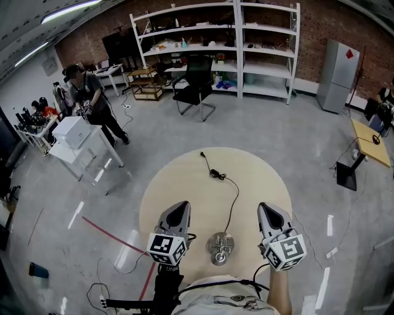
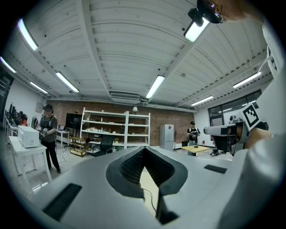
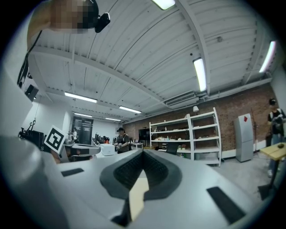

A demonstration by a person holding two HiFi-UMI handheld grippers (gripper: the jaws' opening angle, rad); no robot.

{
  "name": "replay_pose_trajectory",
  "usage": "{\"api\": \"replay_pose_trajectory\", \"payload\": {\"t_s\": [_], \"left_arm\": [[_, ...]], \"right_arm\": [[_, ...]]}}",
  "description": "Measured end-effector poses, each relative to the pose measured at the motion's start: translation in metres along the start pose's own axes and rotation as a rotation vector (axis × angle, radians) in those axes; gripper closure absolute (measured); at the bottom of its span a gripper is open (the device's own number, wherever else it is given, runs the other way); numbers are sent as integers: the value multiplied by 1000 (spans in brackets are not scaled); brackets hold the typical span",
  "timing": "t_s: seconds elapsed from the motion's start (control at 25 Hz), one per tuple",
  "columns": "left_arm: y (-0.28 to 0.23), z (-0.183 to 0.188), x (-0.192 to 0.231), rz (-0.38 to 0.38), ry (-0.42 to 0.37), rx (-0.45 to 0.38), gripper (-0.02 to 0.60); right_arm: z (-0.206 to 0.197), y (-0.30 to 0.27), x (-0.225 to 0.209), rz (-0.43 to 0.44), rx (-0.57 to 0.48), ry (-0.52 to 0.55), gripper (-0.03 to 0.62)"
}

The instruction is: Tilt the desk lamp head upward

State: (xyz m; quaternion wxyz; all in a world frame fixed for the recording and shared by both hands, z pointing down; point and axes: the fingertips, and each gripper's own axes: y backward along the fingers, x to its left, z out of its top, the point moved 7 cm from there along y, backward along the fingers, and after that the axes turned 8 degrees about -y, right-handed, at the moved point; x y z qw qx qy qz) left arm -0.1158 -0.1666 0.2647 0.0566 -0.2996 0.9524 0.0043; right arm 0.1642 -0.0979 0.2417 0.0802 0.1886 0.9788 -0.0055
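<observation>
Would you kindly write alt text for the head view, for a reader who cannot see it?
Seen from above, a metal desk lamp stands at the near edge of a round wooden table, between the left tongs and right tongs, both shut and clear of it. Its black cord trails away across the table.

We are wearing a pale top (image 1: pixel 212 300) with a thin black cable (image 1: pixel 215 283) looping across the chest, and a black camera (image 2: pixel 206 10) is sitting on our head. The left gripper (image 1: pixel 180 208) and right gripper (image 1: pixel 268 209) are each showing a smooth grey tapering shell, with black ribbed pads (image 3: pixel 128 172) lining the jaws and dark slots set in the shell. Each is carrying a white cube (image 1: pixel 166 248) printed with black square markers.
</observation>
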Motion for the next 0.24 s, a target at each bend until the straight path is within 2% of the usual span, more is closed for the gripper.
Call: {"api": "replay_pose_trajectory", "payload": {"t_s": [0.24], "left_arm": [[-5,-2,1,5,3,4,580]], "right_arm": [[0,-2,-5,10,-3,1,591]]}}
